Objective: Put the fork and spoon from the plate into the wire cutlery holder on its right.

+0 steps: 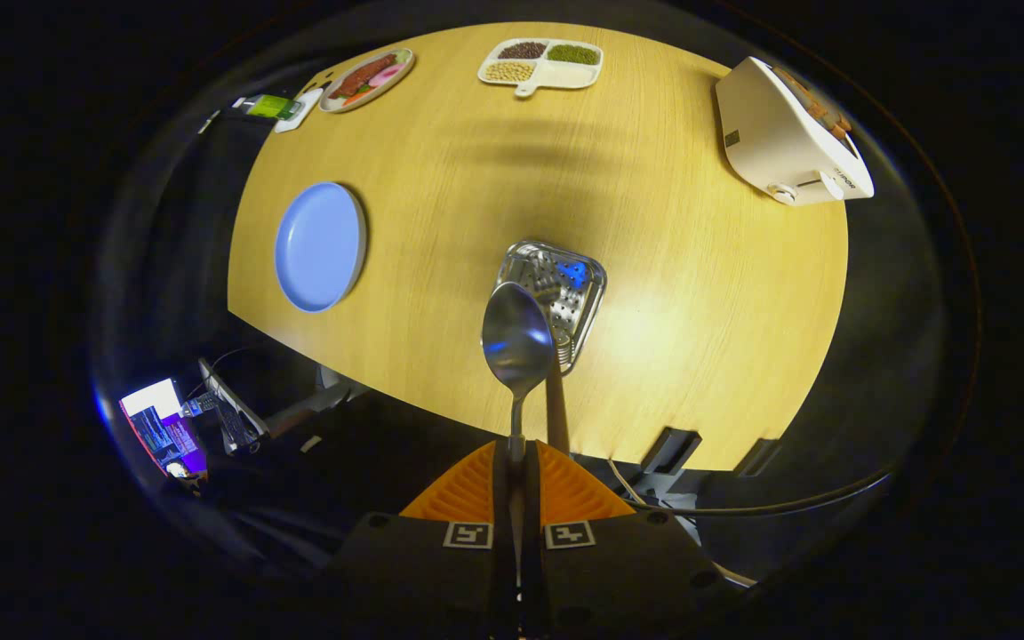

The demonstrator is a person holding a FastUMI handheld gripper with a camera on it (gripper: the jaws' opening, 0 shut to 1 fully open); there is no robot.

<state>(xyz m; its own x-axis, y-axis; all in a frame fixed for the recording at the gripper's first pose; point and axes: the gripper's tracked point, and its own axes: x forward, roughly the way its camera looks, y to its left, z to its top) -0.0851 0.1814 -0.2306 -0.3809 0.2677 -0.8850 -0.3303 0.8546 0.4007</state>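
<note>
My gripper (516, 444) is shut on the handle of a metal spoon (516, 338), whose bowl points away from the fingers. I look down from high above the table. The spoon's bowl hangs over the near rim of the perforated metal cutlery holder (565, 289), which stands just beyond the fingers. A dark handle (556, 400) leans out of the holder's near side, next to the spoon; I cannot tell which utensil it is. The blue plate (320, 246) lies bare to the left of the holder.
The round wooden table (672, 267) carries a white toaster (788, 138) at the far right, a divided tray of beans and grains (540, 62) at the far edge, and a plate of food (366, 78) at the far left. A lit screen (161, 427) sits below the table.
</note>
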